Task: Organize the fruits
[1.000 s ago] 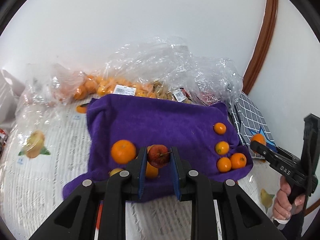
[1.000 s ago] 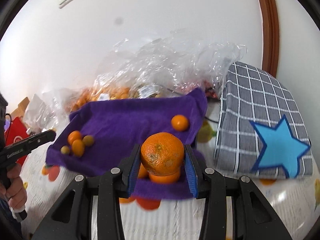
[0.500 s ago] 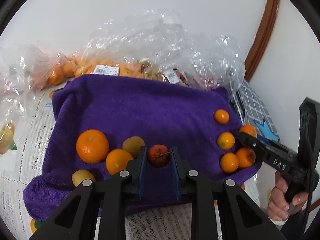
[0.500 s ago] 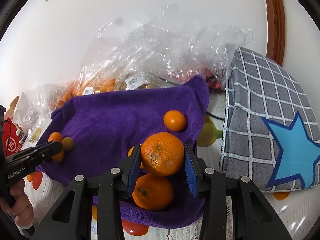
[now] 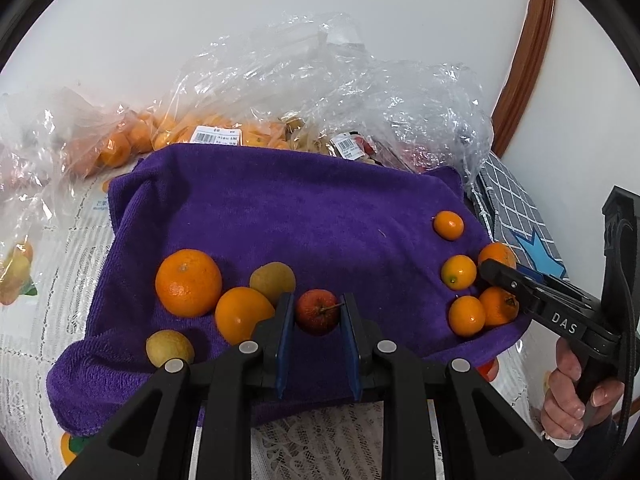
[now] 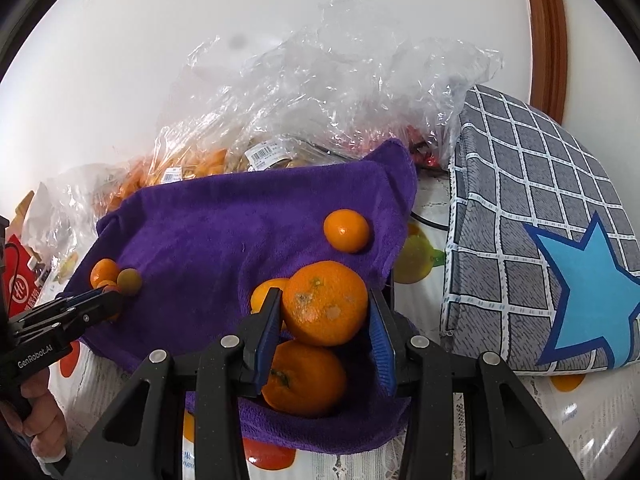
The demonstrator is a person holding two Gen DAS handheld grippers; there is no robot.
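1. Left tool: closed on a small red fruit, held low over the near edge of the purple towel, just beside an orange and a greenish fruit.
2. Right tool: closed on a large orange, above a second orange lying on the towel's right corner.
3. Step in hand, as judged: both fruits are being carried to their groups on the towel.
4. Next move: lower each fruit beside its like, then release gently so neither rolls off.
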